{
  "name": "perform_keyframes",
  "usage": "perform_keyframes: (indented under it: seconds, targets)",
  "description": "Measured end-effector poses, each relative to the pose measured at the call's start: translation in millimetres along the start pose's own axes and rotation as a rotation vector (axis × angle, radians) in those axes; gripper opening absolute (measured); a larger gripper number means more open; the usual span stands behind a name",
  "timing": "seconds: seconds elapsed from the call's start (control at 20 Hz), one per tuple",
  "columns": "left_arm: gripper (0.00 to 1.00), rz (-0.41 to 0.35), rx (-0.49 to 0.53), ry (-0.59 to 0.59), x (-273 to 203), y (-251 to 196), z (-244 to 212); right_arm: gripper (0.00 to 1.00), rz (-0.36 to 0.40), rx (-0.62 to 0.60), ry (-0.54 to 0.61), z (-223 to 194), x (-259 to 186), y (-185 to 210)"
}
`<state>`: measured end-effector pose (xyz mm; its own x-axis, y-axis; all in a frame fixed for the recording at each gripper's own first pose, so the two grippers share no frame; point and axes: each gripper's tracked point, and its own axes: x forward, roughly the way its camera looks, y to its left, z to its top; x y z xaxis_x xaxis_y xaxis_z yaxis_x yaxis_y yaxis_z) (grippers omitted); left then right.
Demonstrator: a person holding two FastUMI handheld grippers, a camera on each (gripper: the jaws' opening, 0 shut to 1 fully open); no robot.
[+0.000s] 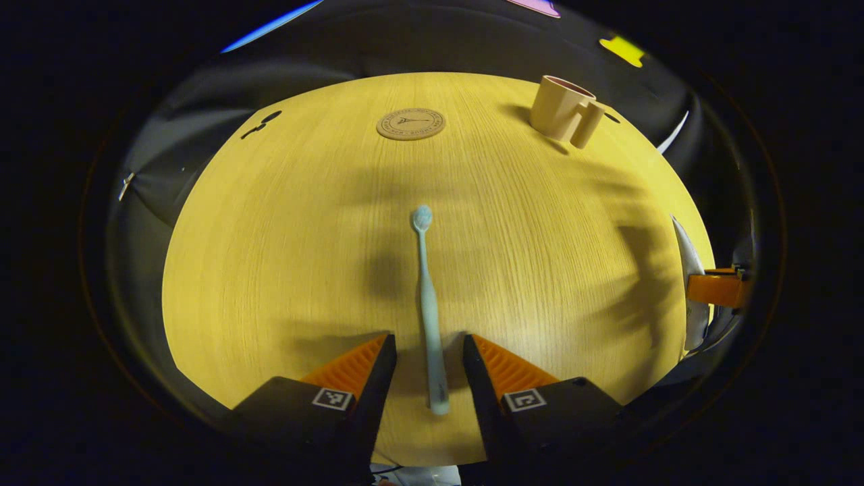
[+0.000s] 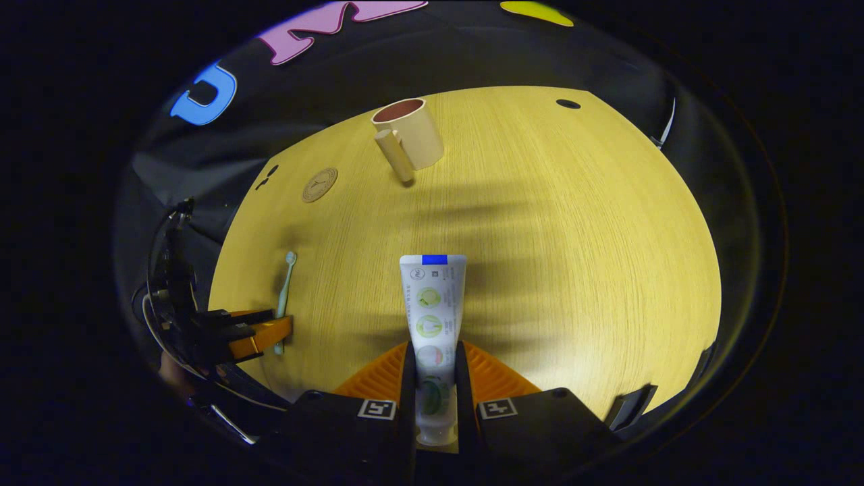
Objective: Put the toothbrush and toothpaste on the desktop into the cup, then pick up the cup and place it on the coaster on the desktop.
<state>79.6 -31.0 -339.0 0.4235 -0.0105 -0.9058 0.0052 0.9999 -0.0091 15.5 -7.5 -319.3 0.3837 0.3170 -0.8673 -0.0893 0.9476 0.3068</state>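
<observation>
**Both grippers set on their items, cup far ahead**

In the left gripper view, my left gripper (image 1: 429, 351) stands open, its fingers straddling the handle end of the toothbrush (image 1: 428, 304) without touching it. The brush lies flat on the wooden desktop (image 1: 270, 270), its long axis running straight ahead along the fingers, bristle head farthest from me.

In the right gripper view, my right gripper (image 2: 434, 358) is closed on the toothpaste tube (image 2: 432, 317), both fingers pressing its lower half, cap end toward me, crimped end pointing forward. I cannot tell whether the tube is lifted or resting on the wood.

The cup (image 2: 408, 138) stands upright well ahead of the tube and slightly left, handle facing me; the coaster (image 2: 319, 184) lies left of it, apart. I judge the right hand is readier, since it already has a grip; the tube must tip upright to drop into the cup.
</observation>
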Motion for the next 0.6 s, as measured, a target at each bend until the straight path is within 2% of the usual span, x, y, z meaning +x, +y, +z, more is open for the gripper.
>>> perform_keyframes:
  seconds: [0.05, 0.1, 0.2, 0.25, 0.45, 0.6]
  targets:
    - [0.63, 0.000, 0.006, 0.028, 3.4, 0.5, -1.2, 0.30, 0.000, -0.004, 0.000, 0.8, 1.6, -2.1]
    - [0.64, -0.002, 0.011, 0.041, 2.6, 1.1, 2.9, 0.30, 0.003, -0.005, -0.001, 2.4, 2.9, -3.0]
    - [0.37, -0.012, 0.036, 0.083, 1.4, 1.3, 4.9, 0.30, 0.019, -0.002, -0.003, 2.9, 4.3, 0.6]
    - [0.21, -0.015, 0.046, 0.099, 9.3, 1.5, 3.4, 0.30, 0.028, -0.003, -0.003, 3.6, 4.7, 2.5]
    - [0.08, -0.012, 0.048, 0.091, 5.0, 0.6, 9.5, 0.29, 0.040, -0.025, -0.012, 7.5, 8.5, 6.0]
    - [0.07, -0.039, 0.046, 0.061, 3.1, 0.6, 9.9, 0.30, 0.010, -0.031, -0.043, 17.7, 10.4, 9.6]
